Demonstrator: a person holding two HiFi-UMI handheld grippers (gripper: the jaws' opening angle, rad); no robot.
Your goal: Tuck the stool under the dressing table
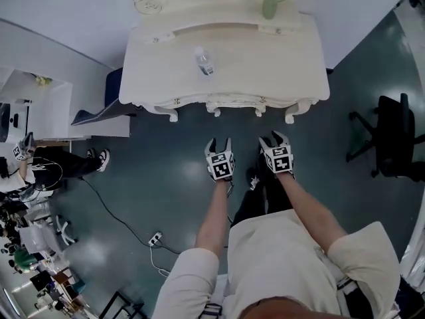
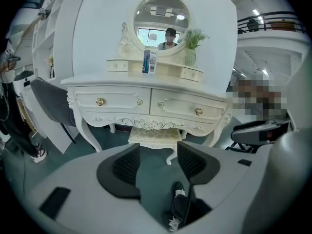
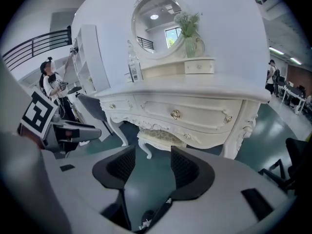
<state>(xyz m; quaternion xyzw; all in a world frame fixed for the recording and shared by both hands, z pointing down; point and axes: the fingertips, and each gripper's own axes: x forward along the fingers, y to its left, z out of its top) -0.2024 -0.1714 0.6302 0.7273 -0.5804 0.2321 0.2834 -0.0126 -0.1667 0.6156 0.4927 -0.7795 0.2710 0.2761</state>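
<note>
Already, stool [image 2: 155,135] under dressing table [image 2: 124,102].

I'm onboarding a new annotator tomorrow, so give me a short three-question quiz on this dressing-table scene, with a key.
1. True or false: the stool stands under the dressing table.
2. What stands on the dressing table near its middle? A) a clear bottle B) a lamp C) a book
3. Fill in: the left hand-held gripper and the right hand-held gripper each have jaws ____, with nothing between them.
Key: 1 true; 2 A; 3 apart.
</note>
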